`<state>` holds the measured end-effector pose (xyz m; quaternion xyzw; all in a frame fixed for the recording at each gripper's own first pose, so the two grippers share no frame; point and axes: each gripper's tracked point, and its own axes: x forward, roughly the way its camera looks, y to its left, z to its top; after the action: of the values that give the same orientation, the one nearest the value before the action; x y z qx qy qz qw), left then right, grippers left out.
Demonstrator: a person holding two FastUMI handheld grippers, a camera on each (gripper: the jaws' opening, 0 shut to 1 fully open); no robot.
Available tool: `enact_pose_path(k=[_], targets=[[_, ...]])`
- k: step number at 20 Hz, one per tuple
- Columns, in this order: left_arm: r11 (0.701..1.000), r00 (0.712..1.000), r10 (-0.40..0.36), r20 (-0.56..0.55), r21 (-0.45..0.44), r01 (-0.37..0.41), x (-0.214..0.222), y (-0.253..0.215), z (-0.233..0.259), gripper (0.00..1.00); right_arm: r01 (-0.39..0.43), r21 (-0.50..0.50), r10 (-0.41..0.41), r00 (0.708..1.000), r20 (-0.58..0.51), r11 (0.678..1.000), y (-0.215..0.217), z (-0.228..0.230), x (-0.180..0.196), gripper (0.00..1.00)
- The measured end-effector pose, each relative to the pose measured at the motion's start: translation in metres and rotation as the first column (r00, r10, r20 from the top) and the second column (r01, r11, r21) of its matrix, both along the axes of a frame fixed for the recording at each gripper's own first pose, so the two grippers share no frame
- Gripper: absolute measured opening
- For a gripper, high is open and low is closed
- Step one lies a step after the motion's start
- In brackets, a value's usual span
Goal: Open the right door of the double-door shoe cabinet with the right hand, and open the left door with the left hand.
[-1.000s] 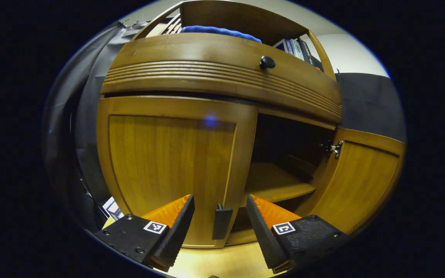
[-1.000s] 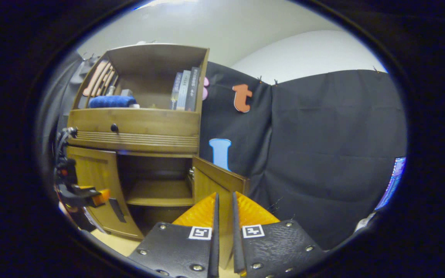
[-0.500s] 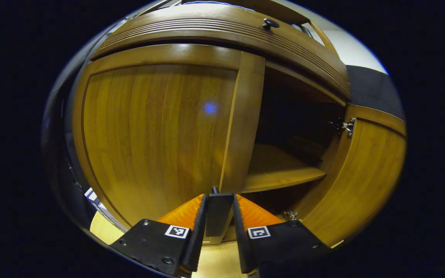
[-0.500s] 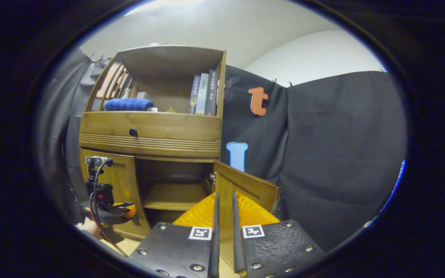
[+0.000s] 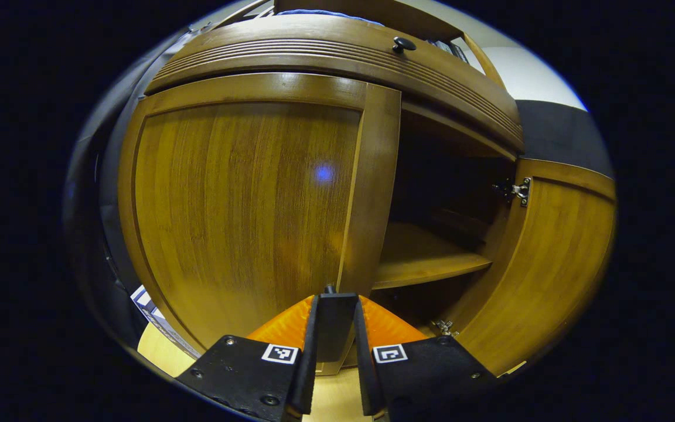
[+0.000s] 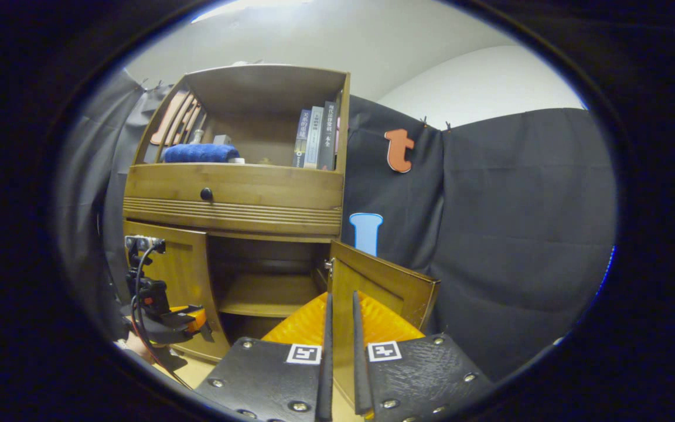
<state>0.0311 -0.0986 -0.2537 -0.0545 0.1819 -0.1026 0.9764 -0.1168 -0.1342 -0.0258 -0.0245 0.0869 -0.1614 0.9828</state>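
While the left gripper (image 5: 335,328) clamps the left door's handle (image 5: 334,319), the right gripper (image 6: 340,328) (jaws nearly together) grips nothing.

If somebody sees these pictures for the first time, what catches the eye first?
Probably the wooden shoe cabinet with its right door swung wide open, baring a shelf inside. Next, the left gripper clamped on the dark handle at the edge of the closed left door. Higher up, a blue towel and books sit in the open top compartment.
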Motion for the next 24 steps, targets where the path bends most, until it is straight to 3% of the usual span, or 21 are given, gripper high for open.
enact_pose_path(k=[10,13,14,24], targets=[[0.999,1.000,0.026,0.009,-0.033,-0.026,-0.048,0.013,0.009,0.29,-0.153,0.025,0.153,0.988,-0.027,0.988,0.038,-0.011,0.027,0.15],[0.998,1.000,0.024,0.017,-0.059,-0.023,-0.062,0.018,0.012,0.30,-0.205,0.035,0.207,0.978,-0.035,0.978,0.052,-0.015,0.039,0.15],[0.998,0.999,0.024,0.021,-0.065,-0.023,-0.066,0.021,0.013,0.36,-0.222,0.037,0.224,0.974,-0.037,0.974,0.056,-0.016,0.045,0.15],[0.984,0.997,0.079,-0.021,-0.157,-0.081,-0.112,0.047,0.021,0.32,-0.368,0.060,0.371,0.927,-0.057,0.928,0.113,-0.032,0.076,0.15]])
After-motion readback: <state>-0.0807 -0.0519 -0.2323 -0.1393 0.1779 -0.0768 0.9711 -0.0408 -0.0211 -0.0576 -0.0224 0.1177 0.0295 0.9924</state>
